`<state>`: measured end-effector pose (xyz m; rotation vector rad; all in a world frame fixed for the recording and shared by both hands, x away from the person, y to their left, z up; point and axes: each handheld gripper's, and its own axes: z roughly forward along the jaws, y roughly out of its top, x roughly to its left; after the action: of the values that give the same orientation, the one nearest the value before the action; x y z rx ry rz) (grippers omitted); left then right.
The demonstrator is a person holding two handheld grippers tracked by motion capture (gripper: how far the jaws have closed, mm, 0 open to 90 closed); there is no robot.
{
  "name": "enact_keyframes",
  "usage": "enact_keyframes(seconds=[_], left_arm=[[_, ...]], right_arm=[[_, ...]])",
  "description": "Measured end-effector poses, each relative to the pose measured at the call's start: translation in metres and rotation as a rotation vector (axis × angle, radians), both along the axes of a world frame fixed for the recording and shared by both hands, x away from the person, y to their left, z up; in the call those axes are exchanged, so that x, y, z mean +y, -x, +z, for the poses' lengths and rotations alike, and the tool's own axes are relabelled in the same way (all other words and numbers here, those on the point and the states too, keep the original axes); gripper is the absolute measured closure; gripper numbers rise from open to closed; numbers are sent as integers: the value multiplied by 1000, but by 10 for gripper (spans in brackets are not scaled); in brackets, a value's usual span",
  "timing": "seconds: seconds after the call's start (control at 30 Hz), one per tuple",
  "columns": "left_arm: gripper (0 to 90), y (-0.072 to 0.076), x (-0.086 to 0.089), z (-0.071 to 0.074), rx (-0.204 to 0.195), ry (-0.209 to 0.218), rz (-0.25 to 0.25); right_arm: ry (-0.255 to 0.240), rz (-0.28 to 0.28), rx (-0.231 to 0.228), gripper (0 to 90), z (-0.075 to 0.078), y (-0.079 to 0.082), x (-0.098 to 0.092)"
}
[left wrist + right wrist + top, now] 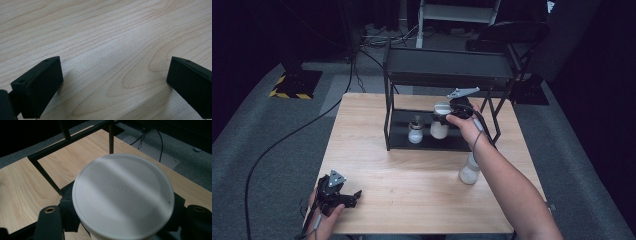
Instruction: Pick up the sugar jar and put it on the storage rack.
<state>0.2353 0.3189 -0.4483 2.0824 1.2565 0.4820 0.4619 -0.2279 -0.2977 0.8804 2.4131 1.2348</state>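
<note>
One small bottle already stands on the rack's lower shelf, the right tool — clamped on a white-lidded jar — sets it at its 3 o'clock, a third bottle waits on the desk, and the left tool rests there with jaws apart.

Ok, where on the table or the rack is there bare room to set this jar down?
The rack's lower shelf is bare left of the small bottle. The table is open between the rack and the left claw. The shelf's right half is crowded: white-lidded jar, right claw.
</note>
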Motion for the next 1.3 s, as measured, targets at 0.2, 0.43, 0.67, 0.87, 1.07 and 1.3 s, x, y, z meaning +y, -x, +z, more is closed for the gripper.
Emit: enact_keyframes(seconds=[0.2,0.43,0.67,0.87,1.07,1.3], left_arm=[[6,0,0,0,0,0,1],[6,0,0,0,0,3,4],[6,0,0,0,0,1,2],[6,0,0,0,0,1,3],[6,0,0,0,-1,4,5],[6,0,0,0,0,1,2]], right_arm=[[3,-11,23,338,-9,-11,3],[21,-22,34,338,-15,-20,10],[46,-36,55,338,-23,-26,16],[55,-52,68,338,-31,-30,22],[59,-62,77,337,-37,-31,28],[83,-65,86,337,-40,-31,35]])
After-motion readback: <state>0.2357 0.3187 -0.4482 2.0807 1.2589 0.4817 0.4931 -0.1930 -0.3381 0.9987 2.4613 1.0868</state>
